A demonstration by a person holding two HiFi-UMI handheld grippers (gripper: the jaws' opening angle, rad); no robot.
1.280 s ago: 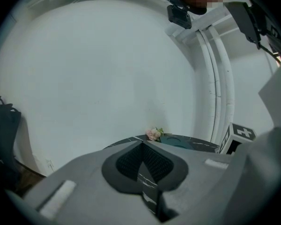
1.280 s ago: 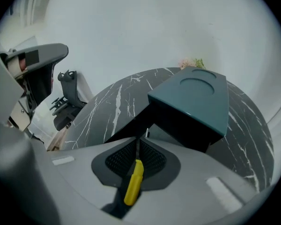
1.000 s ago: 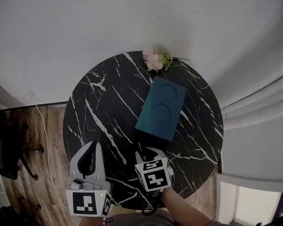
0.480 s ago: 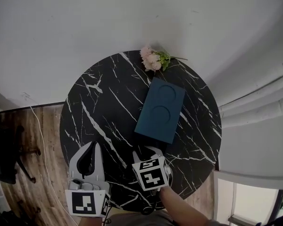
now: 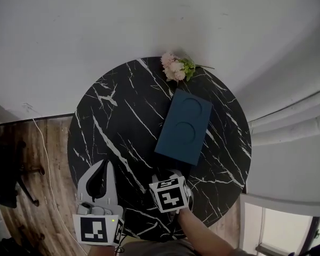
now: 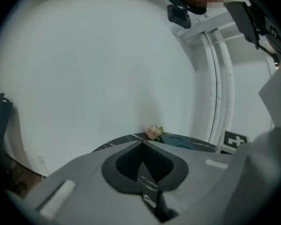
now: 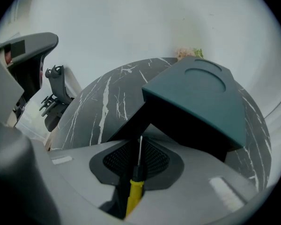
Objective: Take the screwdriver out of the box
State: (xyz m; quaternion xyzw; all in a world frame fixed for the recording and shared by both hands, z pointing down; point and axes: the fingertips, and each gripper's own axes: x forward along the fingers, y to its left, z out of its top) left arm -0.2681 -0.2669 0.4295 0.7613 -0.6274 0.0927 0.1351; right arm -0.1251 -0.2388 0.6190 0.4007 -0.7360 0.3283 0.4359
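Your right gripper [image 7: 140,142] is clamped on the screwdriver [image 7: 136,178]. The yellow handle sits low between the jaws, and the thin shaft points up the frame toward the dark open end of the box [image 7: 196,97]. The tip shows against that opening, but no view settles whether it is inside or clear of it.

In the head view this gripper sits at the lower centre, just beside the near end of the teal box. The box lies lengthwise on the round black marble table [image 5: 112,127], two round recesses in its top.

Your left gripper [image 5: 103,165] hovers at the lower left, over the table's near edge. Its jaws are closed tip to tip with nothing between them.

Pink flowers [image 5: 175,68] lie at the table's far edge, against the white wall [image 5: 96,25]. A dark chair [image 5: 5,180] stands on the wooden floor [image 5: 48,143] at the left of the frame.
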